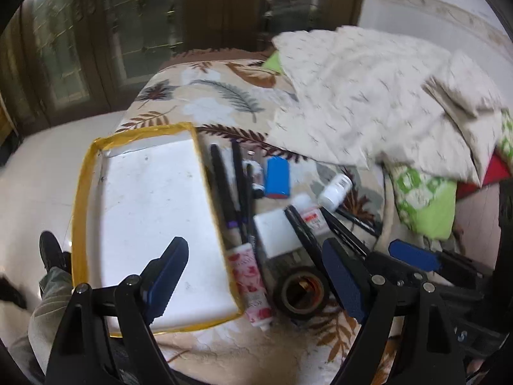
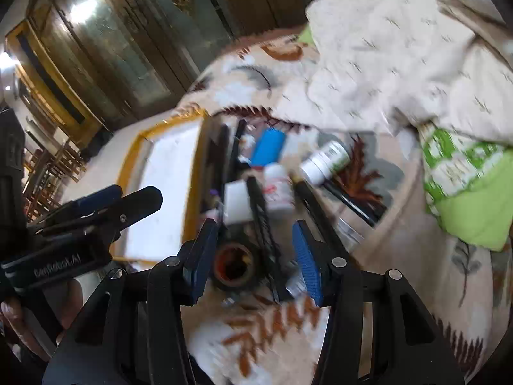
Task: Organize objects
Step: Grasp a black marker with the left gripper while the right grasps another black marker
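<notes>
Nearest, left gripper (image 1: 253, 284) tilted down over the bed, fingers wide apart, nothing between the pads; one blue pad over the white tray (image 1: 154, 199), the other beside the tape roll (image 1: 301, 292). Right gripper (image 2: 255, 264) likewise tilted down, jaws apart, not pressing on anything, hung above the same tape roll (image 2: 235, 264) and a black pen (image 2: 261, 221). Seen also at the edge of the left view, low on the right (image 1: 413, 255). A sleeve (image 1: 48, 301) and a dark shoe (image 1: 49, 250) at the lower left.

Just beyond the roll, lay a pink flowered tube (image 1: 251, 282) against the tray's yellow-taped rim. Further on, clustered on the leaf-print bedcover (image 1: 205, 96) right of the tray: a white box (image 1: 275, 231), several black pens (image 1: 224, 186), a small bottle with a red label (image 1: 311, 213), a white bottle (image 1: 335, 191) on its side, a blue cylinder (image 1: 277, 178). Tray itself bare inside.

Behind, rumpled cream bedding (image 1: 368, 96) and a green-and-white pillow (image 1: 426, 199). Farthest, dark wooden glass-fronted cabinets (image 1: 105, 35).
</notes>
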### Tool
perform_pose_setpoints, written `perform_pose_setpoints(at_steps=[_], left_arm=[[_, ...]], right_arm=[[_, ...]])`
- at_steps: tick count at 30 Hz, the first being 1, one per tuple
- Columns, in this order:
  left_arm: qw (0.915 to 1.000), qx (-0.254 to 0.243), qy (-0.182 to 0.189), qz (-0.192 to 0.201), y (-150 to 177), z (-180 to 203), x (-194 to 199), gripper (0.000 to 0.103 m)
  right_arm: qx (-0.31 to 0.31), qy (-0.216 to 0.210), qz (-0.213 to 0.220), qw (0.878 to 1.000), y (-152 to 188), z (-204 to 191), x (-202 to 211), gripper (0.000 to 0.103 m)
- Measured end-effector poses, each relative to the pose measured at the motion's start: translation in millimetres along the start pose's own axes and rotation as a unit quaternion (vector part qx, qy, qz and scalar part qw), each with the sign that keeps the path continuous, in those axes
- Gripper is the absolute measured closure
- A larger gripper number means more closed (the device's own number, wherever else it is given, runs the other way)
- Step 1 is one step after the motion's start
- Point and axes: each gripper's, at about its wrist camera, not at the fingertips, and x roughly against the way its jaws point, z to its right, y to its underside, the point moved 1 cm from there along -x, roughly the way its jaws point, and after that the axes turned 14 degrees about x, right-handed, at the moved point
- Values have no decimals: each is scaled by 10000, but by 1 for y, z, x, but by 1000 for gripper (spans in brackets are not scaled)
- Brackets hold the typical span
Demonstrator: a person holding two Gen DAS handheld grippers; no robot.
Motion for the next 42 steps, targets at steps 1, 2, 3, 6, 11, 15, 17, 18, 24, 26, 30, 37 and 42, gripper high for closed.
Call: perform_pose_setpoints(at_steps=[1,2,3,6,11,15,17,18,24,26,30,37,42], left_arm=[[10000,-13,54,-47,3,6,1,17],[9997,18,182,-178,6,10,-1,17],[9992,19,291,-275,6,10,0,17],[9984,90,501,-231,11,15,7,17],[9947,254,674,-727,19,15,-2,17],[9859,794,806,-1237,27,2,-21,18],[9831,874,827,-1378,32,1,-27,19],[9821,893,863,-1419,33,3,-28,19],[9806,865,837,-1549,23,23,-40,37],[9769,913,818,-1752,20,29,-56,51],[9694,1032,822,-2071,23,31,-79,67],[9701,991,928,-2010,21,27,-94,77],[9747,680,1164,-1783,28,29,-77,87]], right_arm=[[-127,-55,-77,9999,12,16,2,54],[-163,-30,-163,9997,14,20,1,54],[-188,53,-251,9995,16,24,-1,54],[-162,155,-296,9993,18,30,2,54],[-244,426,-405,9980,35,41,22,54],[-256,274,-367,9986,27,45,15,54],[-120,281,-362,9989,22,46,5,54],[-99,278,-395,9988,23,48,3,54],[4,298,-541,9981,29,67,-9,57],[106,104,-584,9982,21,71,-22,60],[312,-245,-800,9960,7,77,-47,64],[1063,-245,-1403,9841,1,62,-84,81],[867,-204,-1371,9865,13,64,-75,88]])
